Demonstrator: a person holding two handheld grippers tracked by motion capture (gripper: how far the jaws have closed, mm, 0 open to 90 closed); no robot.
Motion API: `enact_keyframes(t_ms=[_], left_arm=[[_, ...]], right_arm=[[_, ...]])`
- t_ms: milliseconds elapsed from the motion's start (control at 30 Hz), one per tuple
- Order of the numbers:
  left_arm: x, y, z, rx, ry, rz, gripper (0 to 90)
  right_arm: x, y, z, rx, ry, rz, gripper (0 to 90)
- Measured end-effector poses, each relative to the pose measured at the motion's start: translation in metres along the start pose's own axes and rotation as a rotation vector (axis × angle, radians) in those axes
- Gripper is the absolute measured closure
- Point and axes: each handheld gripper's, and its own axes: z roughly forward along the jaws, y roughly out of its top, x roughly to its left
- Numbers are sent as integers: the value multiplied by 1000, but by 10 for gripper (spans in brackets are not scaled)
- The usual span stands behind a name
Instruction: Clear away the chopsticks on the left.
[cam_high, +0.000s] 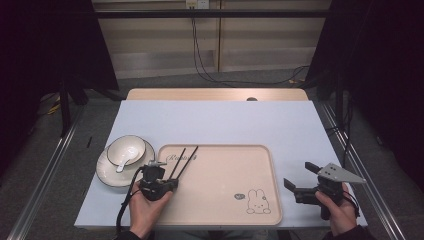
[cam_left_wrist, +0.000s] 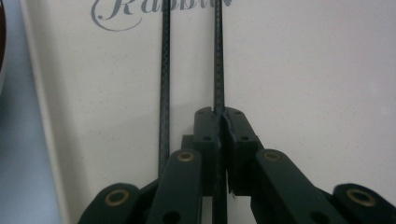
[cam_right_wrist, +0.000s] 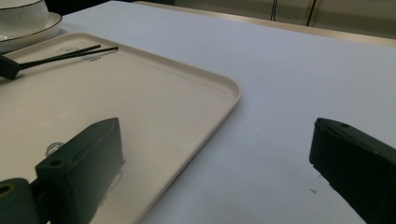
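Two black chopsticks (cam_high: 186, 160) lie on the upper left part of a beige tray (cam_high: 225, 200) printed with a rabbit. My left gripper (cam_high: 172, 181) sits at their near ends. In the left gripper view the gripper (cam_left_wrist: 223, 114) is shut on the right-hand chopstick (cam_left_wrist: 218, 65). The other chopstick (cam_left_wrist: 164, 84) runs past the outside of the left jaw, untouched by the pads. My right gripper (cam_high: 300, 175) stands open over the table right of the tray. In the right gripper view the gripper (cam_right_wrist: 219, 163) has nothing between its jaws.
A white bowl (cam_high: 126, 149) with a spoon (cam_high: 122, 165) in it stands on a saucer (cam_high: 107, 172) just left of the tray. The bowl (cam_right_wrist: 21, 11) and the tray's rounded corner (cam_right_wrist: 229, 88) also appear in the right gripper view. Pale blue tabletop (cam_high: 225, 122) stretches behind.
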Motion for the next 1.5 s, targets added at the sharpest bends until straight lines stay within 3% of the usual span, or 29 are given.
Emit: enact_keyframes(t_ms=[333, 533, 667, 733, 767, 933, 967, 1067, 1167, 1200, 1233, 1333, 1400, 1500], left_arm=[[2, 0, 0, -14, -30, -20, 789], [2, 0, -1, -33, -36, 22, 684], [2, 0, -2, -39, -33, 46, 559], [1, 0, -2, -51, -41, 34, 487], [1, 1, -5, -64, -59, 59, 453], [-1, 2, -9, -106, -88, 82, 317], [-2, 1, -10, -135, -105, 109, 281], [-3, 1, -11, -143, -139, 128, 219], [-5, 2, -18, -174, -158, 192, 131], [-5, 2, -18, -174, -158, 192, 114], [-5, 3, -23, -210, -186, 194, 93], [-4, 3, -30, -243, -177, 205, 47], [-2, 1, -41, -299, -200, 219, 40], [1, -3, -49, -314, -218, 253, 28]], right_arm=[[0, 0, 0, 1, 2, 2, 26], [0, 0, 0, 2, 3, 0, 26], [-1, 0, 0, 1, 2, 1, 26], [-1, 0, 0, 1, 5, 3, 27], [-1, 0, 0, 1, 4, 2, 27], [-1, 0, 0, -1, 4, 6, 27], [-1, 0, 0, -2, 3, 4, 27], [-1, 0, 0, -4, 3, 3, 27], [-1, 0, 0, -5, 3, 3, 27], [-1, 0, 0, -8, 0, 6, 27], [-1, 0, 0, -8, 1, 6, 27], [-1, 0, 0, -10, 1, 8, 27], [-1, 0, -1, -13, 2, 9, 27], [0, 0, -1, -15, 1, 10, 27]])
